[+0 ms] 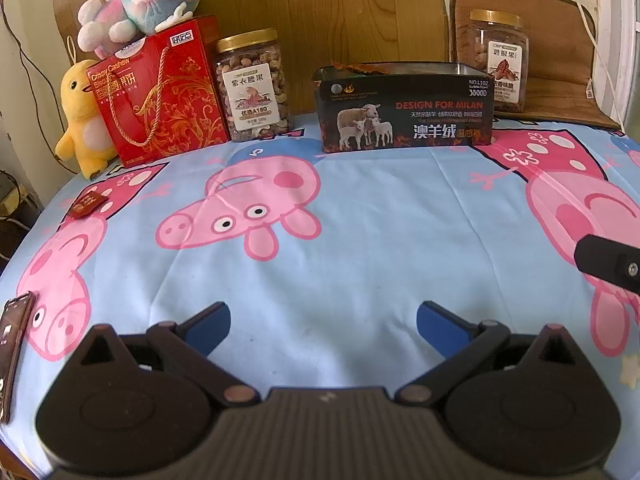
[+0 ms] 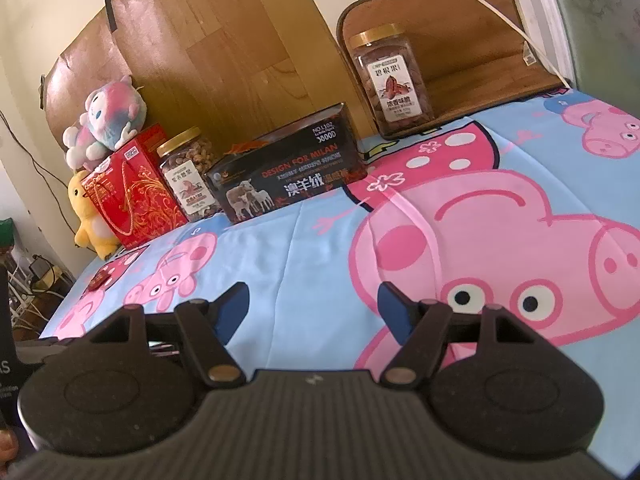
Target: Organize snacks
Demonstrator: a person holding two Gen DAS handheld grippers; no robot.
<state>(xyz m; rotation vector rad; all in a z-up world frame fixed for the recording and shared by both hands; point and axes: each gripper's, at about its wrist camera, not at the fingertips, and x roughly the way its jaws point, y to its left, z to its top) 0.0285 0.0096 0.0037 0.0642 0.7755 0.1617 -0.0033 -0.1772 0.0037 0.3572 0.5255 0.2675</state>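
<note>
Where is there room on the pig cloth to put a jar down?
The wide middle of the cloth is bare, in front of the black box. The back left is crowded: red box, nut jar, yellow toy.

A cream wall [image 1: 24,32] backs a wood-grain board [image 1: 320,20] behind the pig-print blue tablecloth [image 1: 360,220].

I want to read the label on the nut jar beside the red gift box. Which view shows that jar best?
The left wrist view: the nut jar faces the camera, upright and large, beside the red gift box. The right wrist view shows it smaller and tilted, its label less readable.
</note>
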